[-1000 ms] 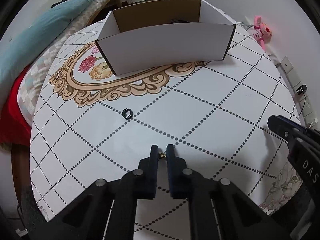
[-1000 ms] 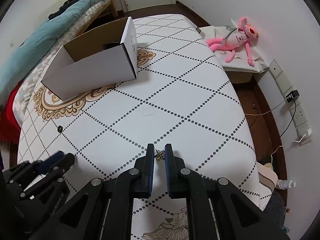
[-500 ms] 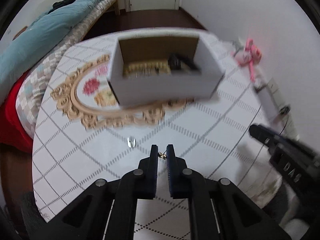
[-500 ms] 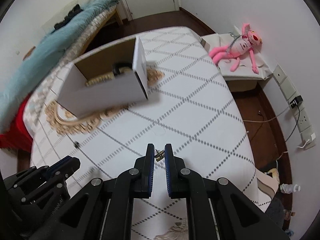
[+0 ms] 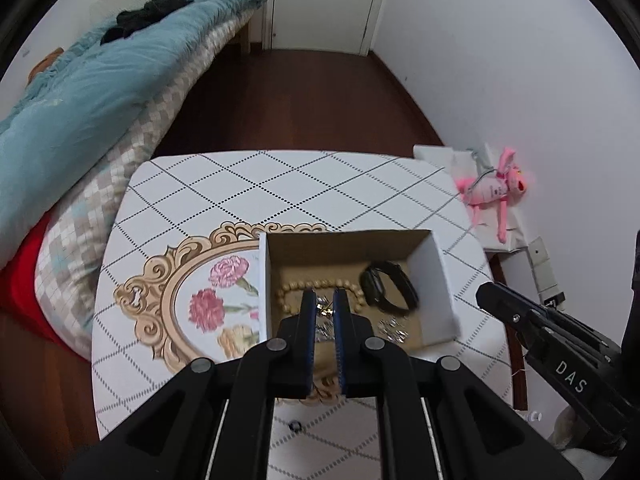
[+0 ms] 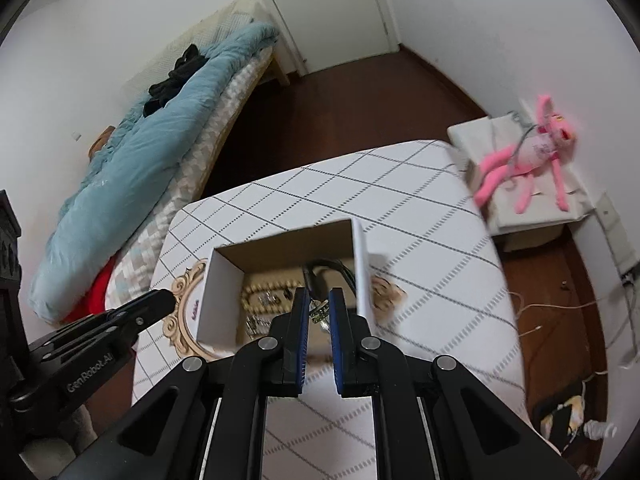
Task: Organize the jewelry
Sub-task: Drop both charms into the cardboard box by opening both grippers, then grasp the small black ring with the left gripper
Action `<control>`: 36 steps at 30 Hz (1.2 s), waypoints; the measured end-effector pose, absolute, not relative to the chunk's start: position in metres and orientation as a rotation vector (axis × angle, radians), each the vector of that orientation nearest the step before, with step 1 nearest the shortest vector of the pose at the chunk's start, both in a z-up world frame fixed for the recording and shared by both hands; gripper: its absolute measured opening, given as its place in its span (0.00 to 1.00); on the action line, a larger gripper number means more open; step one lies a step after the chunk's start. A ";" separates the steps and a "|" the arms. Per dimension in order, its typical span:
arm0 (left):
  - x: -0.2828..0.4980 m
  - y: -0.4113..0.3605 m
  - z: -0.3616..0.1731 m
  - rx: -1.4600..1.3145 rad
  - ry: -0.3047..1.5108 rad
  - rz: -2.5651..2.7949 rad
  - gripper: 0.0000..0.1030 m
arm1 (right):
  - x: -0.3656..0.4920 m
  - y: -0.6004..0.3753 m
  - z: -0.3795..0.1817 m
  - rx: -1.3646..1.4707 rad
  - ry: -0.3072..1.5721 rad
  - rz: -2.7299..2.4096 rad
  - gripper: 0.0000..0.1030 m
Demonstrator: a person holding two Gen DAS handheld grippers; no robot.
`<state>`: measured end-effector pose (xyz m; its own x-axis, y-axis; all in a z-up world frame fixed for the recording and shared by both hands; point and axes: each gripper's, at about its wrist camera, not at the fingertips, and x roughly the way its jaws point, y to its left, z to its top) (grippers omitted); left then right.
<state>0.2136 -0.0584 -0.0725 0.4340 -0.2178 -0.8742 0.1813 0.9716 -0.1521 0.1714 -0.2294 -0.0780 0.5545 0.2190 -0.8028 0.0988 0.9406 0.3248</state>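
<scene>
Bedroom floorboards and a bed with a teal duvet [image 5: 92,80] frame my white dotted-lattice surface [image 5: 248,196]. On it I see an open cardboard box [image 5: 442,276] holding a beaded bracelet [image 5: 288,290] and a black watch [image 5: 388,288]. My left hand-held gripper [image 5: 325,308] pinches a small gold earring [image 5: 325,310] above the box; my right hand-held gripper [image 6: 319,312] grips another small earring [image 6: 319,312] over it too. One tiny dark ring [image 5: 295,426] lies on the surface outside the box.
</scene>
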 end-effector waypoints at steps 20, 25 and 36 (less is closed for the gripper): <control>0.259 -0.039 -0.105 0.052 1.187 -0.091 1.00 | 0.255 -0.221 -0.131 0.183 1.236 0.022 0.63; 0.247 -0.035 -0.106 0.101 1.138 -0.056 1.00 | 0.244 -0.216 -0.130 0.038 1.226 -0.084 0.95; 0.215 -0.020 -0.065 0.048 1.044 -0.039 1.00 | 0.217 -0.214 -0.094 0.000 1.112 -0.147 0.99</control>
